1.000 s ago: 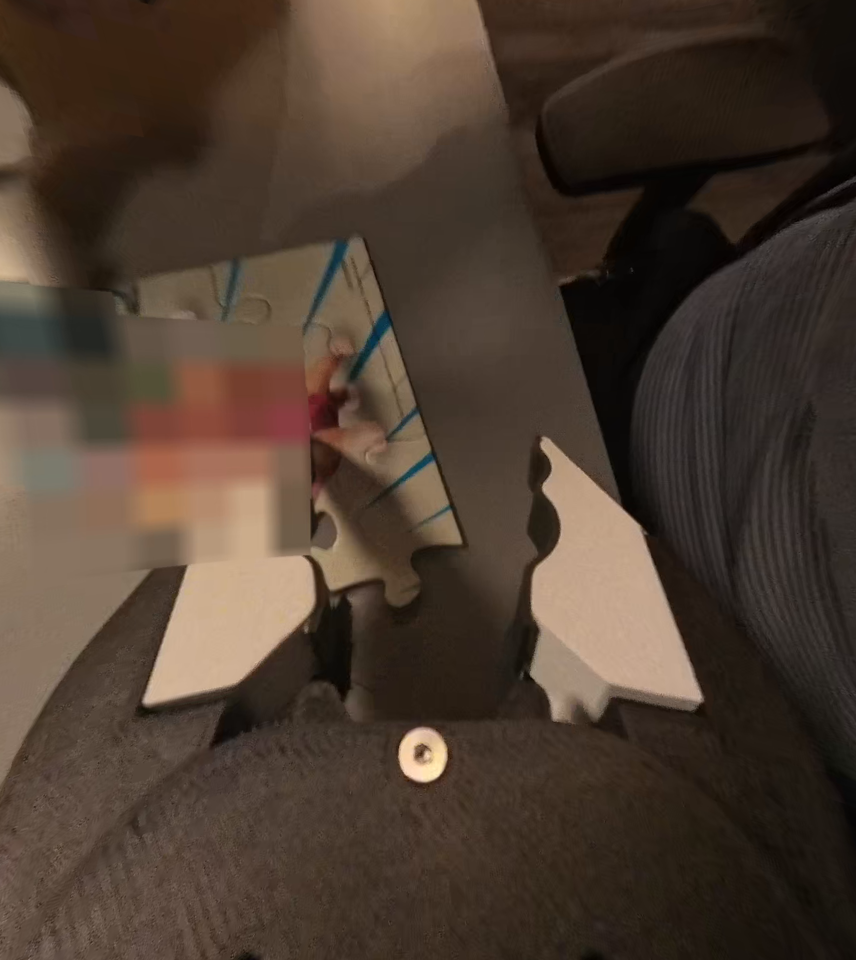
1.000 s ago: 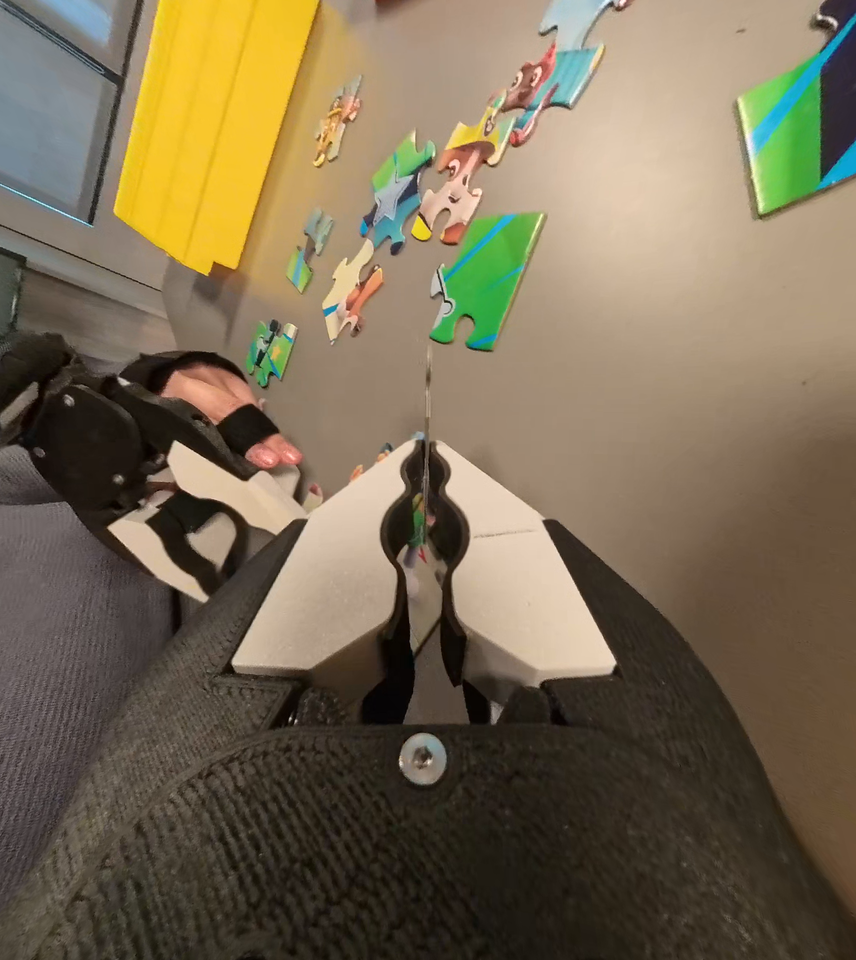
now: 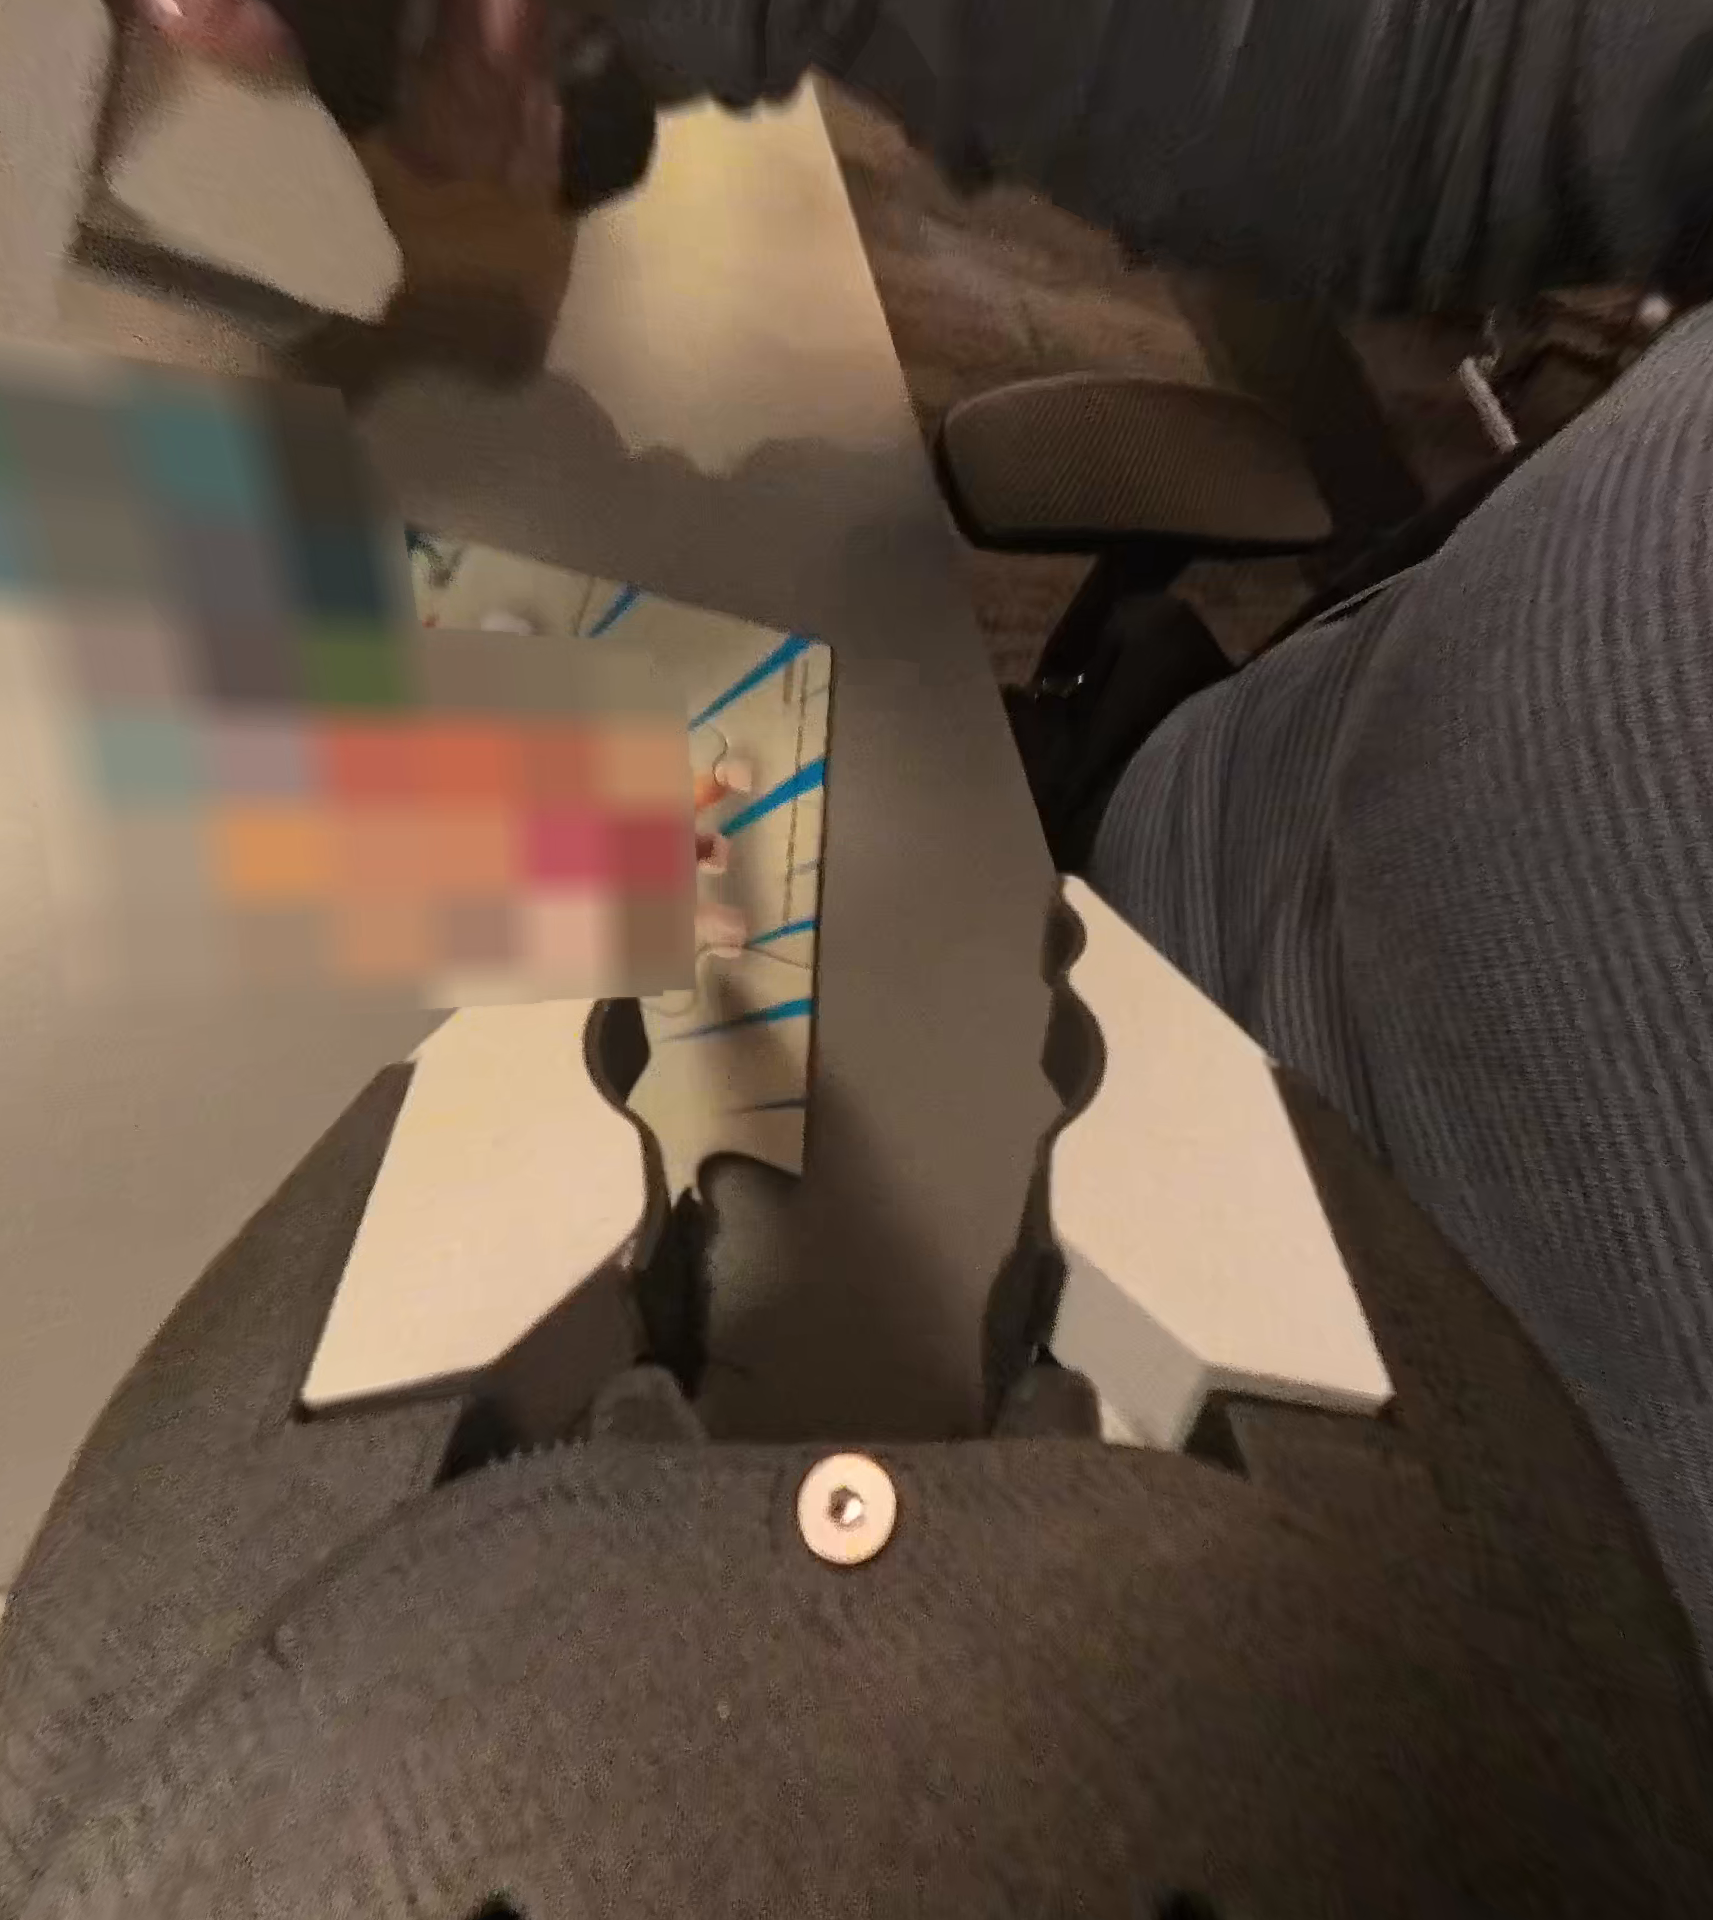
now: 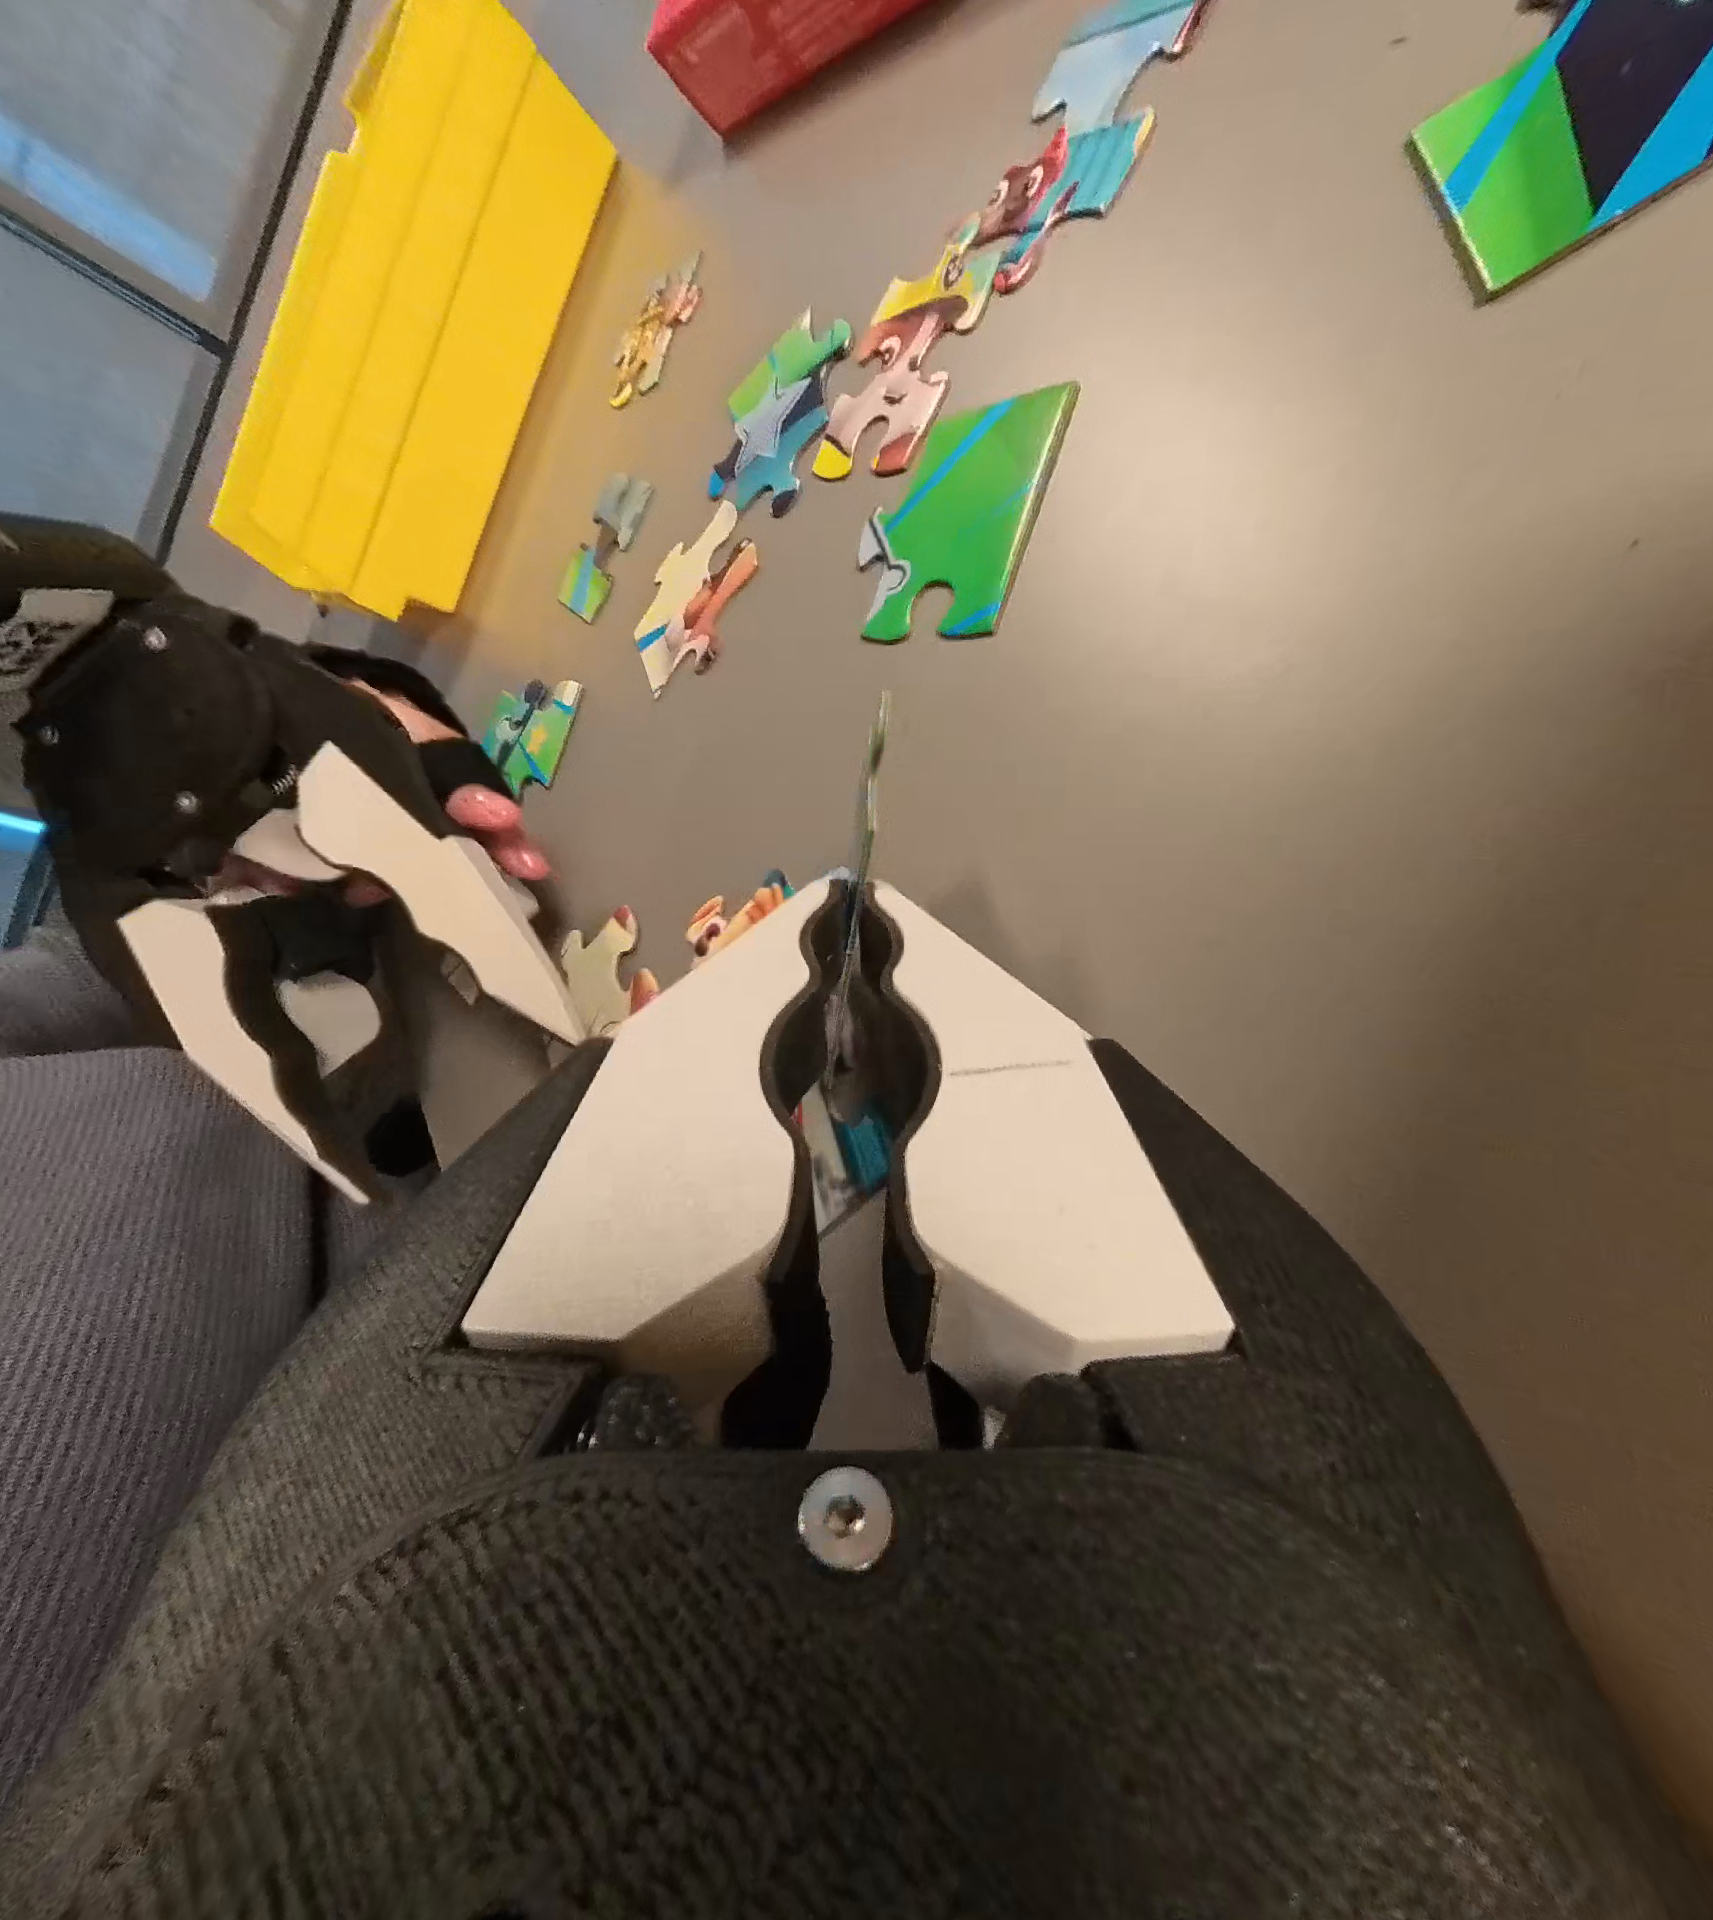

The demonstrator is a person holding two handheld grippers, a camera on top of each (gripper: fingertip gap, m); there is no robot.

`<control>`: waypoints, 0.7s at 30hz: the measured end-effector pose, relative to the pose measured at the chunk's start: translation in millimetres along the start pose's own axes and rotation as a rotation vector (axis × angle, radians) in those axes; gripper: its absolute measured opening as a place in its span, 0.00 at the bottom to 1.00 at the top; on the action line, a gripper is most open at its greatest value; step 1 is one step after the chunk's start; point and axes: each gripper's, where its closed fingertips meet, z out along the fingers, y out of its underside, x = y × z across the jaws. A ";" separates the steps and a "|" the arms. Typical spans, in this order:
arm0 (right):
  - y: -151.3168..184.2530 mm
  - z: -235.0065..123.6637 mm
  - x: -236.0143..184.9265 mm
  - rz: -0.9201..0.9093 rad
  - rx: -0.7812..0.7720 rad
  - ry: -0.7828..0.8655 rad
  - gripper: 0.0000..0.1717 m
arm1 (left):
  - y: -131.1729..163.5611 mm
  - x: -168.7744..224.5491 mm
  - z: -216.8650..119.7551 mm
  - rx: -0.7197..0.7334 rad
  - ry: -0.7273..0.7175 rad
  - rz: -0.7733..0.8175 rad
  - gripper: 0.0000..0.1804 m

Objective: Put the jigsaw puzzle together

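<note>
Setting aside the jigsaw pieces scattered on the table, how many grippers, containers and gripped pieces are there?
Grippers: 2, the left gripper and the right gripper
Containers: 2, the yellow bin and the red box
Gripped: 1 puzzle piece, held edge-on in the right gripper
Total: 5

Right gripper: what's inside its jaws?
The right gripper pinches a thin puzzle piece edge-on between shut fingertips; the piece's picture side and its lower part are mostly hidden by the fingers.
</note>
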 end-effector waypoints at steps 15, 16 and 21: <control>4.0 -6.3 -2.8 -0.003 0.031 0.011 0.00 | -1.7 -44.3 26.0 -0.071 -0.220 0.160 0.31; 4.4 -5.5 -3.4 0.003 0.034 0.007 0.00 | -1.1 -45.3 25.3 -0.067 -0.242 0.150 0.30; 5.3 1.2 -7.6 0.069 0.076 -0.027 0.00 | 3.5 -43.9 22.1 -0.050 -0.356 0.077 0.28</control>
